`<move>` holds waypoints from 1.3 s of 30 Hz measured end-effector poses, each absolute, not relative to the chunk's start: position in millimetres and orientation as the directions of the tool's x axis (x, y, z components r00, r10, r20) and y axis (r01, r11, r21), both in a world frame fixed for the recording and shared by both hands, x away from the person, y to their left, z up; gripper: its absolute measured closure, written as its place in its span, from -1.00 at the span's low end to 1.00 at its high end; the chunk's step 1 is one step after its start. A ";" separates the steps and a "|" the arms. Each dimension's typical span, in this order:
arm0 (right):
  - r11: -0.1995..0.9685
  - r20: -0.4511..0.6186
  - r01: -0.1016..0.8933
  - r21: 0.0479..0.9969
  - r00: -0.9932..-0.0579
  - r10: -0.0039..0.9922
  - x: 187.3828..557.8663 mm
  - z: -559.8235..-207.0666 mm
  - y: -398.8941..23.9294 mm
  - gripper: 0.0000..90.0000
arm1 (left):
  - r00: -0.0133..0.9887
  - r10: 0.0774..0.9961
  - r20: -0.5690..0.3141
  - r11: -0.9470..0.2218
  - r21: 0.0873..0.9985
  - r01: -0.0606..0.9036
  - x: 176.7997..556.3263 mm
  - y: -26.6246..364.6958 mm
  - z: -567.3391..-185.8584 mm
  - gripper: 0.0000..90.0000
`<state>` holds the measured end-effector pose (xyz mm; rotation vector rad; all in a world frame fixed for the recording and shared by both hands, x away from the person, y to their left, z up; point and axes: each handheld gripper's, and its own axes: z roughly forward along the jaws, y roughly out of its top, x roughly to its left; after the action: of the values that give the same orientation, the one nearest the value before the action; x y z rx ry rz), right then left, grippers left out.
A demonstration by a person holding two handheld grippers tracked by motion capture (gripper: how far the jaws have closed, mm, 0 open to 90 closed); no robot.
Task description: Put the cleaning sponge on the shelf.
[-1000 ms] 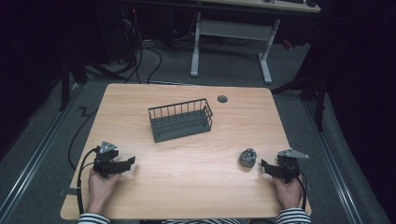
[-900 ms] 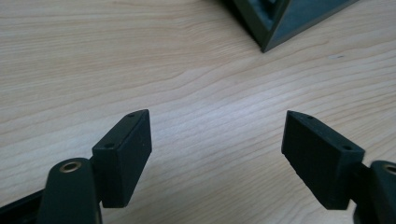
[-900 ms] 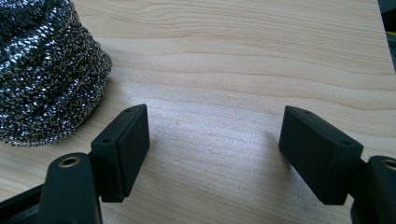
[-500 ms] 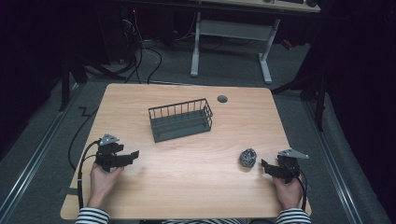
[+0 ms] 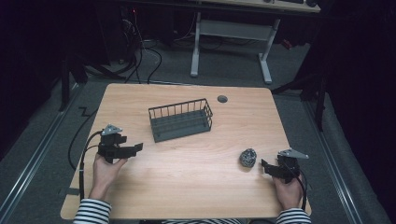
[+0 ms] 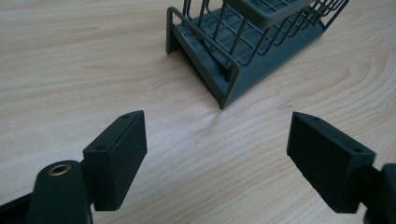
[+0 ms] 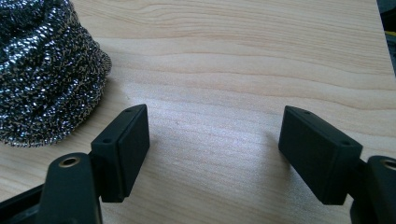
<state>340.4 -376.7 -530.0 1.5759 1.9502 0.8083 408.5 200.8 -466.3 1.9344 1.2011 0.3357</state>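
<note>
I am holding my right claw [image 7: 212, 154] with its jaws standing apart and nothing between them, only bare table [image 7: 261, 65] ahead. The steel scouring ball [image 7: 44, 70] is lying just beside my left jaw, outside it and a little ahead, not touching the pad as far as I can tell. If I am closing from here, I am catching nothing, or I am nudging the ball with the jaw's outer face and rolling it away, since it looks light and springy. My left claw [image 6: 215, 158] is also parted and empty, its jaws having just been opening wider, and it is facing a near corner of the wire basket [image 6: 247, 51], a little ahead. Pushing on, I am risking a knock on that corner that slides the basket off, leaving a poorer target for the ball.
</note>
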 end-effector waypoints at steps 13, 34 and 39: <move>0.157 -0.018 0.679 0.717 -0.206 0.978 340.1 -529.9 -376.4 -0.42 | 0.535 0.826 -0.179 -0.225 0.766 0.603 447.2 174.1 -435.7 -0.48; 0.158 -0.019 0.678 0.717 -0.209 0.978 340.0 -529.9 -376.3 -0.42 | 0.487 0.857 -0.167 -0.223 0.731 0.645 493.5 148.5 -442.4 -0.22; 0.159 -0.019 0.678 0.717 -0.209 0.978 340.0 -529.9 -376.3 -0.42 | 0.489 0.858 -0.157 -0.239 0.720 0.652 496.0 145.7 -448.4 -0.09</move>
<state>340.0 -376.3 -529.9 1.5680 1.9539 0.8089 496.0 145.7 -448.4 1.9809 1.2438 0.3482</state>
